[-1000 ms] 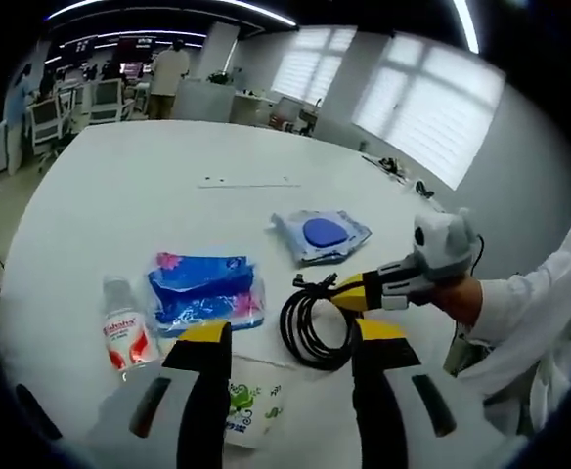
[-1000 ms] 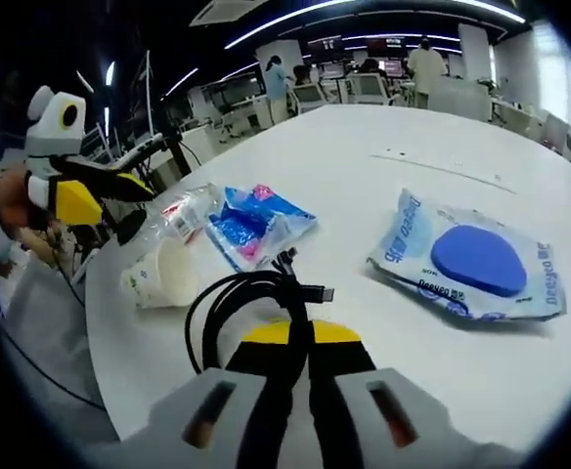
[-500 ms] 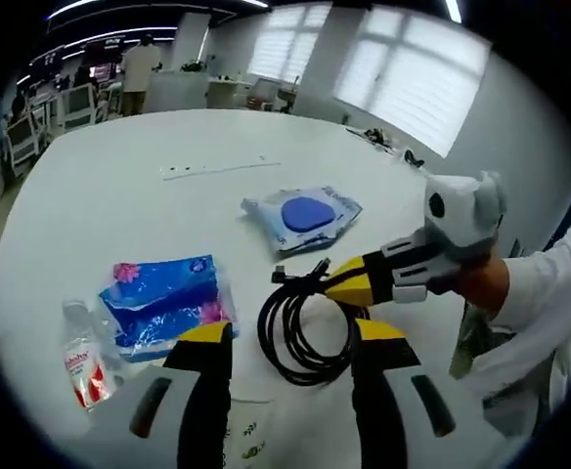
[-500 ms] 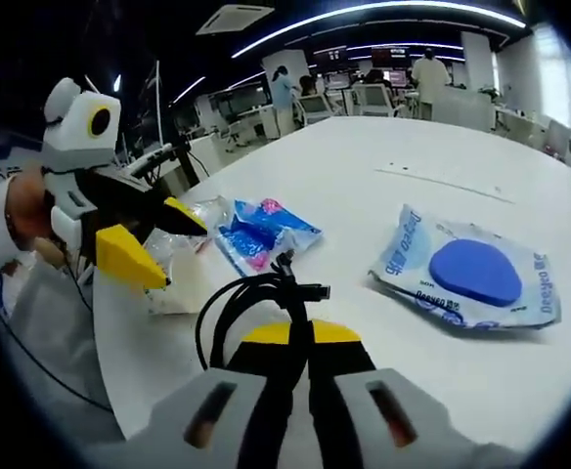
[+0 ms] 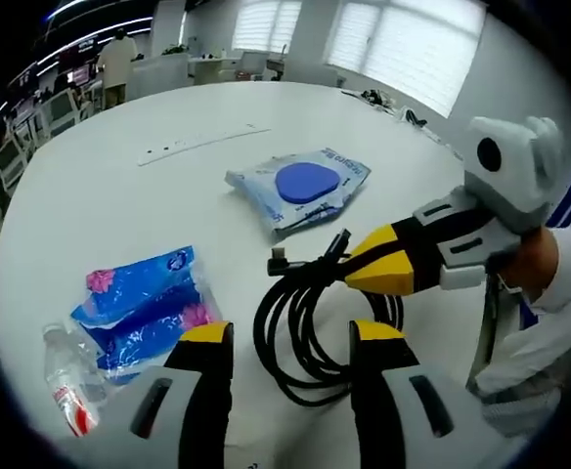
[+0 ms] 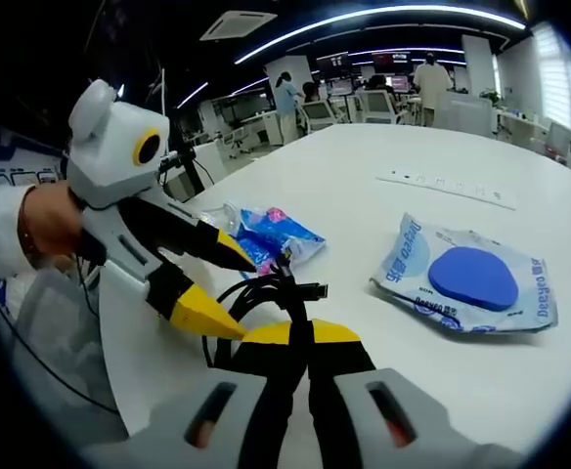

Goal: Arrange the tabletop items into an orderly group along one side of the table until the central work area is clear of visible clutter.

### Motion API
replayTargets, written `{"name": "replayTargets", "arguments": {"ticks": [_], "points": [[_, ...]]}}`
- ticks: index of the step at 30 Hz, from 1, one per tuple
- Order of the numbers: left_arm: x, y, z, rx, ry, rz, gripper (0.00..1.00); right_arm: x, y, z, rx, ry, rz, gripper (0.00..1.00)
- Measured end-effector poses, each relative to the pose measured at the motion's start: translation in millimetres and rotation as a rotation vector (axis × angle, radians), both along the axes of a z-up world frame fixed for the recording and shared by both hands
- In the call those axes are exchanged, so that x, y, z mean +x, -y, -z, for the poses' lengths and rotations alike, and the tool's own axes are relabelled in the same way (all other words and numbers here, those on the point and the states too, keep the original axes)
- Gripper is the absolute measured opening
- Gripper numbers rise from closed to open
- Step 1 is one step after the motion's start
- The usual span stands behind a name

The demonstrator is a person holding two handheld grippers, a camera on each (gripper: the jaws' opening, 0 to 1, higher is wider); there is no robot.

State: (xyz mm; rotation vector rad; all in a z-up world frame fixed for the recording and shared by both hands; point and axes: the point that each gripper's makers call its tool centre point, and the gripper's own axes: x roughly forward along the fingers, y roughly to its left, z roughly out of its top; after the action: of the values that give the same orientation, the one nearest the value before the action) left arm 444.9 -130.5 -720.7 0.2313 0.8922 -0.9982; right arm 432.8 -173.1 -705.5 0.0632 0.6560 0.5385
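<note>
In the left gripper view, a clear bottle [image 5: 65,383] with a red label was seen lying on the white table [image 5: 119,195] at about 8 o'clock, and just beside it, toward 9 o'clock, a blue and pink packet [image 5: 139,308] lay flat. The left gripper [image 5: 290,342] rose from 6 o'clock with its yellow-tipped jaws set wide apart and nothing held between them; the coiled black cable [image 5: 310,322] lay on the table partly between and beyond those jaws. A pale blue pouch with a dark blue disc [image 5: 300,186] was seen toward 12 o'clock, well apart from the packet. From 3 o'clock the right gripper [image 5: 364,274] came in, held by a hand [image 5: 540,269], its yellow tips closed together on the cable coil. In the right gripper view, the left gripper [image 6: 202,293] was seen entering from 9 o'clock, its jaws parted, one yellow tip low and just beside the cable [image 6: 256,293]. The blue and pink packet [image 6: 266,234] lay behind it toward 11 o'clock. The right gripper [image 6: 300,337] rose from 6 o'clock with its jaws pressed narrow, clamped on a strand of the cable. The pouch [image 6: 471,278] lay at 3 o'clock on the table [image 6: 364,176], well apart from the coil.
</note>
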Motion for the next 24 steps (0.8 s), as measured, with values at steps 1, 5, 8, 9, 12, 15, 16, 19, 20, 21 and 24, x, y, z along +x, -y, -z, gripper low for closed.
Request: {"name": "replayTargets", "arguments": {"ticks": [1,5,8,9,12,15,16,19,20,21,24], "points": [[-0.9,0.3,1.4,0.005,-0.005,0.004,0.45,-0.2,0.0,-0.9,0.000,0.002,-0.001,0.00],[-2.2,2.1,4.4,0.014,-0.010,0.014,0.40,-0.7,0.7,-3.6,0.007,0.005,0.003,0.00],[-2.8,2.8,5.6,0.018,-0.009,0.020,0.37,-1.1,2.1,-5.9,0.012,0.009,0.007,0.00],[-3.0,3.4,5.4,0.016,-0.009,0.020,0.36,-1.3,2.3,-6.5,0.014,0.009,0.008,0.00],[-3.8,5.5,5.5,0.019,-0.004,0.025,0.32,-2.2,3.7,-9.7,0.018,0.012,0.010,0.00],[-4.5,8.0,4.8,0.015,-0.007,0.022,0.31,-3.2,6.9,-11.2,0.019,0.012,0.015,0.00],[-4.5,8.9,4.4,0.012,-0.008,0.019,0.30,-3.8,7.9,-11.7,0.021,0.012,0.017,0.00],[-5.7,12.5,2.5,0.005,-0.014,0.020,0.26,-6.0,12.0,-13.0,0.018,0.013,0.020,0.00],[-6.1,13.7,1.5,0.004,-0.017,0.018,0.24,-6.9,14.4,-13.5,0.019,0.011,0.023,0.00],[-5.7,14.6,0.7,0.002,-0.019,0.013,0.23,-7.6,16.1,-13.9,0.022,0.011,0.025,0.00],[-6.9,21.6,-2.5,-0.008,-0.032,0.001,0.21,-10.0,22.3,-16.4,0.025,0.010,0.033,0.00]]}}
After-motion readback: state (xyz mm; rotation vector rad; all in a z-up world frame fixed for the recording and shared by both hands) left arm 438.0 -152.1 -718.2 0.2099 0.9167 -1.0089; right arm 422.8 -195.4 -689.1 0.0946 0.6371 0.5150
